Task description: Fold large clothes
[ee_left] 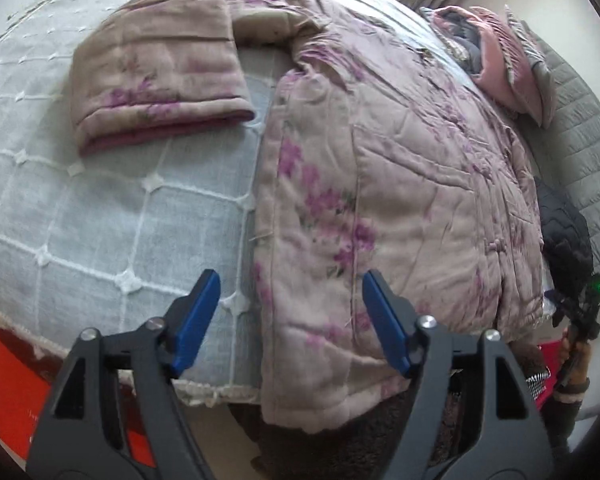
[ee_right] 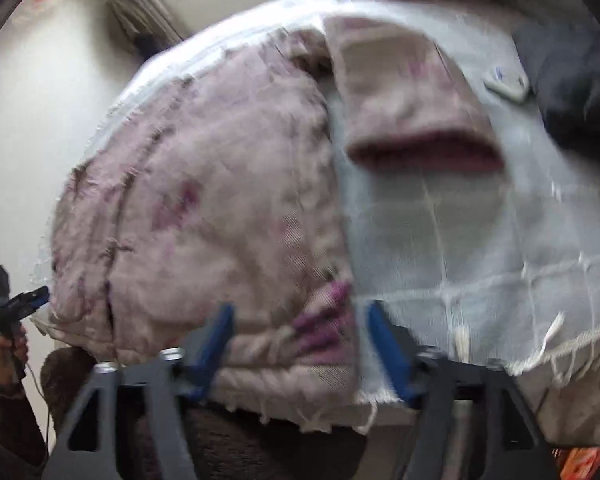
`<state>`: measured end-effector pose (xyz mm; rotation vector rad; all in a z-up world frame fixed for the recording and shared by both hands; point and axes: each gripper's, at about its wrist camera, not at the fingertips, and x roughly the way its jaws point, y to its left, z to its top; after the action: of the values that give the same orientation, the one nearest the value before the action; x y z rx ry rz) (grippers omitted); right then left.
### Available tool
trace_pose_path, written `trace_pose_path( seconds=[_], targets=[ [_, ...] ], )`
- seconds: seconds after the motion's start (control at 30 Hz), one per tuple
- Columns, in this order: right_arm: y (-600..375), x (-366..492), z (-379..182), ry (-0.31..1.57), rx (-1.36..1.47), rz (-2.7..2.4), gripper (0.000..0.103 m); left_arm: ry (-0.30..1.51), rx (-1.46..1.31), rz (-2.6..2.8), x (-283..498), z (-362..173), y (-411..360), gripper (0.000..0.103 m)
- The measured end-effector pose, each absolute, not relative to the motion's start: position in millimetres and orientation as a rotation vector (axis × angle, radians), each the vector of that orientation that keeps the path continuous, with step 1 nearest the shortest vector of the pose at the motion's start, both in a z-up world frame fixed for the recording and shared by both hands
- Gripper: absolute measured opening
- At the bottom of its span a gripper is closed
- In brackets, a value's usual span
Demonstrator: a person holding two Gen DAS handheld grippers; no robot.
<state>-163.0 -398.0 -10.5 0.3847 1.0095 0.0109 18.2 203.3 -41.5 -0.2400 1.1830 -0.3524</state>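
Jacket (ee_left: 400,184), the big quilted floral one, is lying flat on the bed (ee_left: 80,220) with its hem hanging over the near edge. One sleeve (ee_left: 160,80) sticks out to the side in the left wrist view, and the other sleeve (ee_right: 412,112) does the same in the right wrist view, so I'd say the folding has barely started.

What could go wrong from here:
- That hem is already over the bed edge. A tug toward the person could drag the whole padded thing down onto the floor, since it looks heavy and floppy.
- It's thick, puffy fabric. A shallow pinch would probably slip off, or grab only the top layer and leave the lining behind.
- The bed cover (ee_right: 480,240) is loose, with fringe at the edge. A low grab near the hem could easily catch that too and pull it up with the jacket.
- The right view is quite blurry, so exact aim there is hard to judge.

Left hand-held gripper (ee_left: 292,292) has its jaws spread wide, hovering above the jacket's side edge, nothing pinched. Right hand-held gripper (ee_right: 300,320) is also wide apart over the hem corner, not clamping anything as far as I can see.
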Motion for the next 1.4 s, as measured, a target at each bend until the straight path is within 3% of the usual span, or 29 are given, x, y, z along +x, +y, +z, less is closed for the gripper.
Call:
trace_pose_path(
  seconds=[0.13, 0.23, 0.27, 0.33, 0.37, 0.57, 0.7, 0.77, 0.93, 1.07, 1.1, 1.17, 1.27, 1.4],
  targets=[
    [-395.3, -154.7, -30.5, 1.073, 0.404, 0.012, 0.085, 1.308, -0.311, -0.450, 17.0, -72.5, 196.8, 0.074],
    [-396.2, -151.9, -63.5, 1.152, 0.486, -0.014, 0.085, 1.244, -0.334, -0.489, 0.6, -73.8, 195.8, 0.073],
    [-395.6, -154.5, -68.9, 1.147, 0.515, -0.007, 0.083, 1.252, -0.371, -0.528, -3.5, -74.3, 195.8, 0.059],
    [-385.7, -155.9, -66.9, 1.117, 0.557, 0.090, 0.055, 1.285, -0.466, -0.588, -8.9, -76.9, 194.1, 0.029],
    [-384.1, -155.1, -66.9, 1.121, 0.630, 0.149, 0.015, 1.271, -0.488, -0.601, -12.0, -73.1, 192.6, 0.025],
    [-379.4, -174.9, 21.5, 0.882, 0.687, 0.279, 0.012, 1.067, -0.605, -0.740, -29.2, 2.6, 193.5, 0.021],
    [-377.5, -191.9, 72.2, 0.777, 0.609, 0.271, 0.012, 0.988, -0.598, -0.803, -41.5, 39.2, 195.9, 0.021],
    [-377.7, -188.6, 60.2, 0.845, 0.537, 0.182, 0.013, 1.047, -0.439, -0.714, -46.4, 24.9, 185.1, 0.025],
    [-394.1, -173.7, -36.0, 1.198, 0.513, -0.067, 0.021, 1.301, -0.161, -0.416, -42.4, -57.4, 185.3, 0.036],
    [-408.9, -180.6, -24.3, 1.147, 0.554, -0.074, 0.024, 1.260, -0.223, -0.410, -42.4, -48.0, 211.3, 0.043],
    [-410.3, -180.5, -15.7, 1.131, 0.523, -0.084, 0.028, 1.220, -0.197, -0.397, -40.8, -37.7, 215.3, 0.046],
    [-407.1, -175.7, 2.5, 1.092, 0.453, -0.128, 0.037, 1.133, -0.150, -0.360, -36.0, -18.9, 223.3, 0.067],
    [-393.3, -158.5, 30.8, 0.980, 0.340, -0.158, 0.074, 1.027, -0.116, -0.293, -11.6, -3.9, 224.1, 0.082],
    [-368.0, -121.1, 44.8, 0.901, 0.250, -0.109, 0.078, 0.935, -0.043, -0.168, 27.5, 1.0, 221.9, 0.084]
  ],
)
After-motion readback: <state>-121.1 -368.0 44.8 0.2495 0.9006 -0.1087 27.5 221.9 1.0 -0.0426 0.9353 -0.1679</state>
